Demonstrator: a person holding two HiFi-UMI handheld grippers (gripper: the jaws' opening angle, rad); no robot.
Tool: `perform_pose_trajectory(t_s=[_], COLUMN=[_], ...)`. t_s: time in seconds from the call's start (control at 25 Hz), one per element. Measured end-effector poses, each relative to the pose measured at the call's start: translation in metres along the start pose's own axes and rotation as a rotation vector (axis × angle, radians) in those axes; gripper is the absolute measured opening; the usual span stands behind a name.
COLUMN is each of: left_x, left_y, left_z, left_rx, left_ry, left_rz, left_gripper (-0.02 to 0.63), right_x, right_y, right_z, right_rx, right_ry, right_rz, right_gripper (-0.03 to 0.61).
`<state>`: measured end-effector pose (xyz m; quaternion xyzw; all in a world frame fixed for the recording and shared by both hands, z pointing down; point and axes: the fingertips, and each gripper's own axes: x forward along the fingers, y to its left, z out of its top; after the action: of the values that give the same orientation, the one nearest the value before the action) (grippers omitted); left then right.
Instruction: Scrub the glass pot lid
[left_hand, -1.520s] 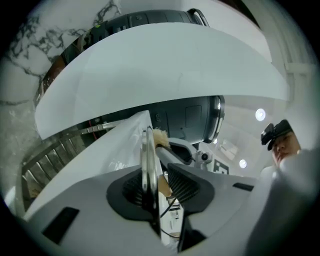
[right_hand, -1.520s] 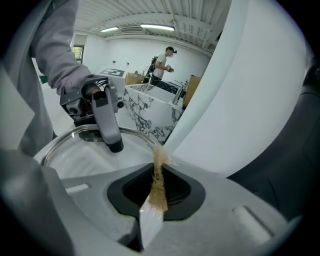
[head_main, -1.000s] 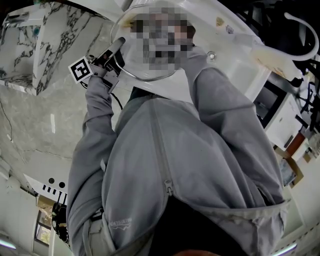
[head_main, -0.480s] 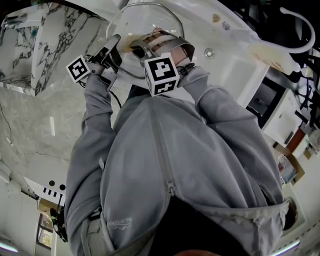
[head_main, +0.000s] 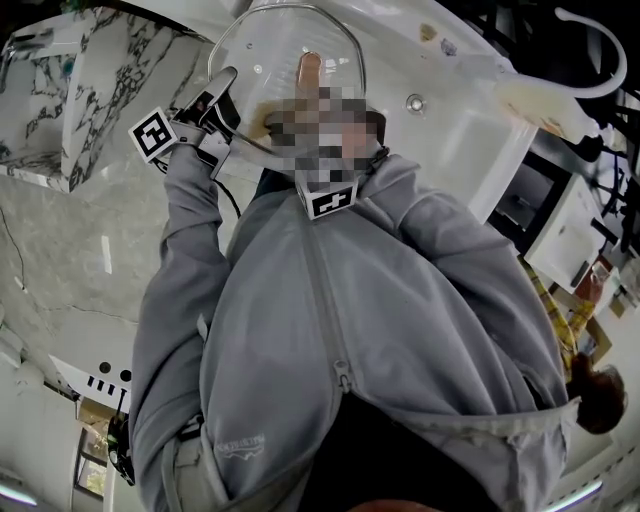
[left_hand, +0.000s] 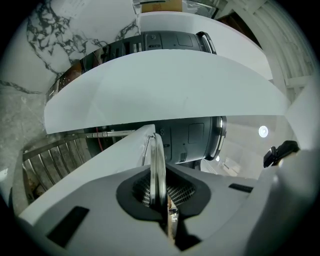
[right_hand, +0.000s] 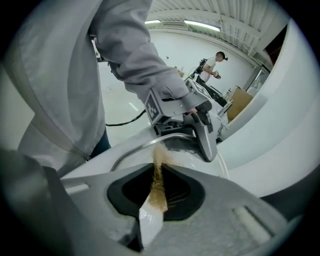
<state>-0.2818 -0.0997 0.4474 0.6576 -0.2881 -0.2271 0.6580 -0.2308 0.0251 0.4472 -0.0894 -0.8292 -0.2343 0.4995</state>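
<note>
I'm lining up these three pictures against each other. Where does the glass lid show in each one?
Head view: the glass lid is at top centre, a clear dome with a metal rim.
Left gripper view: the lid shows edge-on, a thin upright rim between the jaws, low centre.
Right gripper view: the lid is in the centre, just beyond the tan scrub pad.
Shared landmark: the left gripper, shut on the lid's rim.

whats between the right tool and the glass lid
A thin tan scrub pad, clamped edge-on in the right tool, its far end reaching the glass lid near the rim. The right gripper view shows it.
</note>
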Motion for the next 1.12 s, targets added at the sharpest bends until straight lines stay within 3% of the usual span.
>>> perform_pose_trajectory(t_s=[0.28,0.4,0.68,0.88,1.0,1.12], left_x=[0.001,0.001,-0.003,-0.002,-0.003,-0.003], left_y=[-0.001,-0.001,0.001,0.000,0.001,0.002], left_z=[0.000,-0.001,-0.002,-0.003,-0.003,-0.006], left_rx=[0.006,0.003,0.004,0.003,0.004,0.004], left_ry=[0.004,0.007,0.001,0.005,0.006,0.013], left_rz=[0.002,0.006,0.017,0.014,0.016,0.020], left_gripper=[0.020,0.020,0.020,0.020,0.020,0.020], right_x=[0.007,0.011,0.022,0.024,0.022,0.020], right_y=[-0.061,-0.088,-0.146,-0.161,-0.163,-0.154], right_z=[-0.015,-0.031,-0.090,-0.125,-0.129,-0.129], right_rx=[0.063,0.135,0.413,0.492,0.565,0.594], right_ry=[0.094,0.121,0.033,0.020,-0.046,-0.069], right_rz=[-0.025,-0.044,-0.031,-0.067,-0.089,-0.050], right_gripper=[0.041,0.041,0.043,0.041,0.041,0.041])
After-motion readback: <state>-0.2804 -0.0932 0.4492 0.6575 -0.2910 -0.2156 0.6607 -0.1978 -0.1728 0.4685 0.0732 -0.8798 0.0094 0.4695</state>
